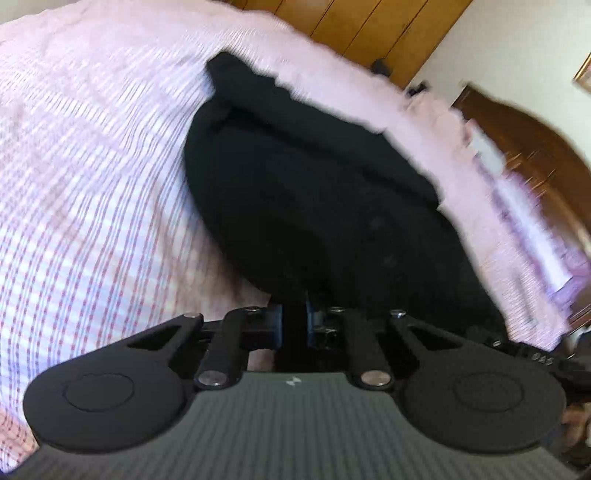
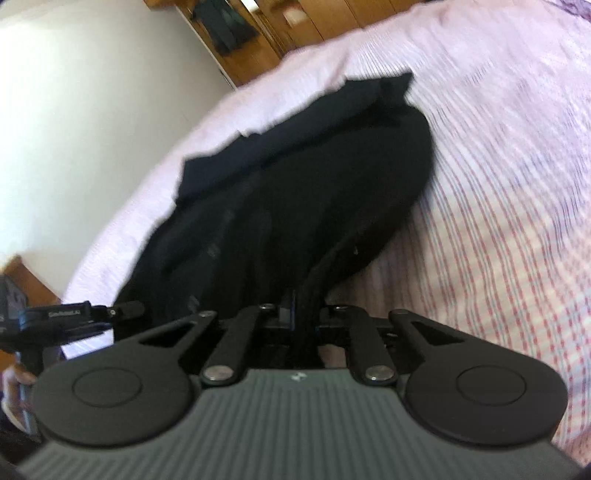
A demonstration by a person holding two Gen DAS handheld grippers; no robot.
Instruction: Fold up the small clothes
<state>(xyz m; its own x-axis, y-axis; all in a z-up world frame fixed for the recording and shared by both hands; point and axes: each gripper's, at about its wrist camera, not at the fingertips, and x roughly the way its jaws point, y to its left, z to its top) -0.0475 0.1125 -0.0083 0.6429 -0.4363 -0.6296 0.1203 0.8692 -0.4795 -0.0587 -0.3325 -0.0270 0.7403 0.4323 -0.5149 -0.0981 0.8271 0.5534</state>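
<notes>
A black garment (image 1: 314, 192) lies on a pink striped bedsheet (image 1: 92, 166), its near edge lifted. My left gripper (image 1: 294, 314) is shut on the garment's near edge; black cloth runs between the blue-padded fingers. In the right wrist view the same black garment (image 2: 280, 177) spreads away from me, and my right gripper (image 2: 301, 308) is shut on a thick folded edge of it. The left gripper (image 2: 74, 314) shows at the left edge of the right wrist view, also at the garment's hem. Both views are motion-blurred.
The bed's pink striped sheet (image 2: 498, 184) surrounds the garment. A wooden headboard (image 1: 535, 155) and wooden wardrobe doors (image 1: 369, 26) stand behind the bed. A white wall (image 2: 92, 92) and a wooden cabinet (image 2: 258, 37) lie beyond the bed's far edge.
</notes>
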